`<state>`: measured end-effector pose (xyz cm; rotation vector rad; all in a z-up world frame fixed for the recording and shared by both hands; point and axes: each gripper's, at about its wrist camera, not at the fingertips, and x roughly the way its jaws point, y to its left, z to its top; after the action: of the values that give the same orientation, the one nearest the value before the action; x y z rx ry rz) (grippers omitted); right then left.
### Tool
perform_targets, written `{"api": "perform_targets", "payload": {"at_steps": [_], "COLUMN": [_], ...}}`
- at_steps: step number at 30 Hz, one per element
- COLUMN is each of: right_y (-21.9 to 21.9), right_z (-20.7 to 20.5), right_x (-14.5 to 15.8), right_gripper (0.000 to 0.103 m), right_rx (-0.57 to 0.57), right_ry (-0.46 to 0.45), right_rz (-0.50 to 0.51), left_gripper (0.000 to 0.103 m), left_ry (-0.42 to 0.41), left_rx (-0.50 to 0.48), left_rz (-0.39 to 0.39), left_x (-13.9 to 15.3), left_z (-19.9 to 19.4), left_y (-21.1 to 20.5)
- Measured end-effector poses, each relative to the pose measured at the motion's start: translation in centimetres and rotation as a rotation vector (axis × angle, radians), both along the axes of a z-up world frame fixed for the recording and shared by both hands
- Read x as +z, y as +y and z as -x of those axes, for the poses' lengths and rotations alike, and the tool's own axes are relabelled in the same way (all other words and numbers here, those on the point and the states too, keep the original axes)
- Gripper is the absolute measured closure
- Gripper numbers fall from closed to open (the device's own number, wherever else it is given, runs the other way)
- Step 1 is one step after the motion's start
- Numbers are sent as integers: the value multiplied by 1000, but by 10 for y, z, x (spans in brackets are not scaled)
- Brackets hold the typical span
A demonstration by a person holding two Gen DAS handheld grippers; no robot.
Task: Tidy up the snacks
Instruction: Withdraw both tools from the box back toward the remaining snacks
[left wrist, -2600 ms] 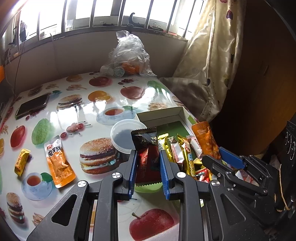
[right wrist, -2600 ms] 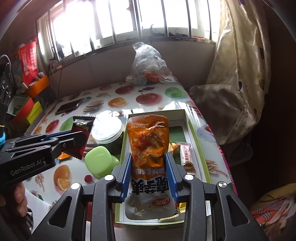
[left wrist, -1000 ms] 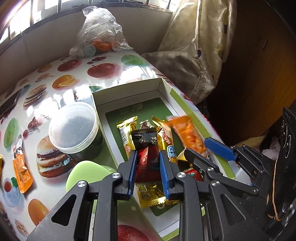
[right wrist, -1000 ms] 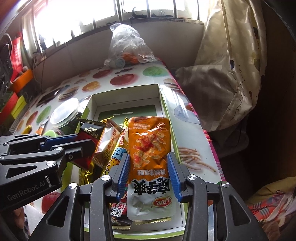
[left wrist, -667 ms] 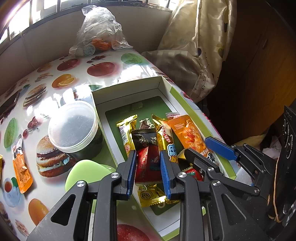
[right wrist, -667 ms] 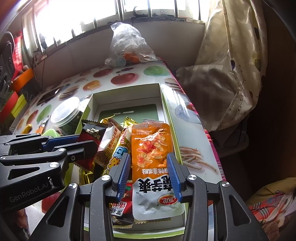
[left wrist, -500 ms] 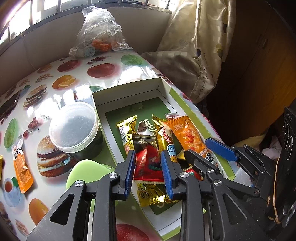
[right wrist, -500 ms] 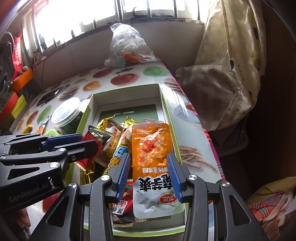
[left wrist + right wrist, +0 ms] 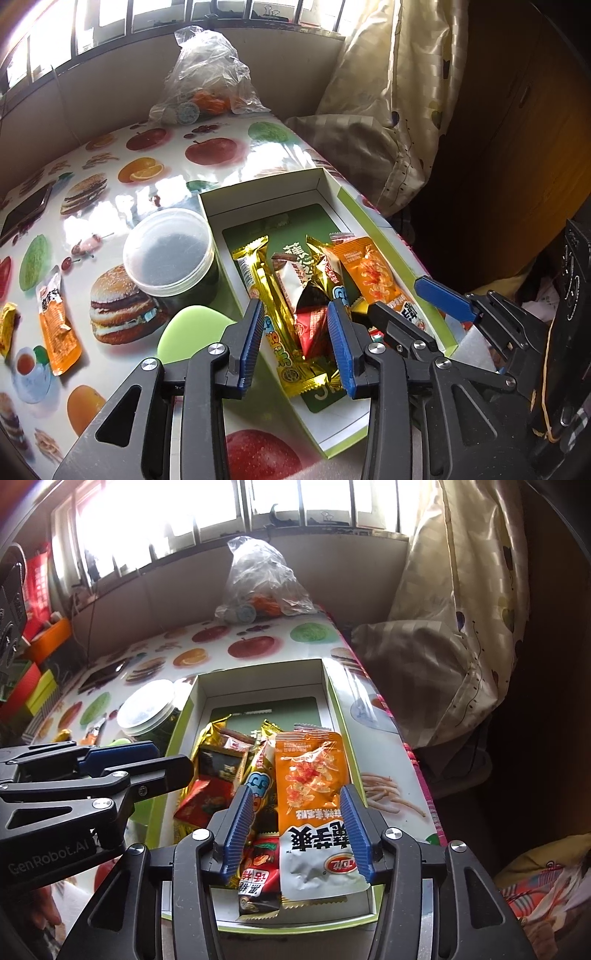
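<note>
Left jaws: the left gripper (image 9: 295, 343) has just been opening; its blue pads stand apart from the red-and-black snack packet (image 9: 312, 317), which lies loose between them on the pile.
Right jaws: the right gripper (image 9: 297, 825) has also just been opening; it stands wide, and the orange snack pouch (image 9: 314, 801) lies between the pads, seemingly free of them.
Where the snacks are: both packets rest inside the white-and-green box (image 9: 258, 192), among gold-wrapped bars (image 9: 264, 280) at its near end; the far end shows bare green floor.
Long axis: the orange pouch runs lengthwise along the box, straight away from the right jaws; the red packet lies roughly the same way under the left.
Outward: just beside the box's left wall sit a lidded round tub (image 9: 168, 254) and a pale green lid (image 9: 192, 328).
Still loose: an orange sachet (image 9: 55, 325) and a small yellow packet (image 9: 7, 325) lie on the fruit-print surface (image 9: 147, 155), well off to the left.
Nearer hand: by my judgement the left one, since both strays lie on its side, away from the box.
Next move: likely lift clear, then swing left.
</note>
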<state>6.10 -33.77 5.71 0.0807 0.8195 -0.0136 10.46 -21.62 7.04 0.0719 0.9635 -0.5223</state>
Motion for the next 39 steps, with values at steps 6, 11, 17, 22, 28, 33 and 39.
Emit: {"api": "perform_targets", "payload": {"at_steps": [6,11,17,22,28,33,39], "right_y": [8,18,34,49,68,86,112], "right_z": [8,11,14,17,15,13,5], "right_x": [9,16,23,30,35,36,36], "right_gripper": [51,51,51,51,50,50,50], "right_rx": [0,3,22,41,72,103,139], "right_ry": [-21,-33,-47,-61,-73,-77,-79], "right_rz": [4,10,17,19,20,22,19], "left_gripper": [66,66,66,66,66,66,66], "left_ry": [-21,-48,-62,-70,-84,-96,-99], "left_rx": [22,50,84,112,148,183,236], "left_rz": [17,23,34,33,38,37,34], "left_x": [10,17,24,26,30,32,31], "left_z": [6,14,22,27,31,33,32], "left_y": [17,36,56,72,94,114,143]}}
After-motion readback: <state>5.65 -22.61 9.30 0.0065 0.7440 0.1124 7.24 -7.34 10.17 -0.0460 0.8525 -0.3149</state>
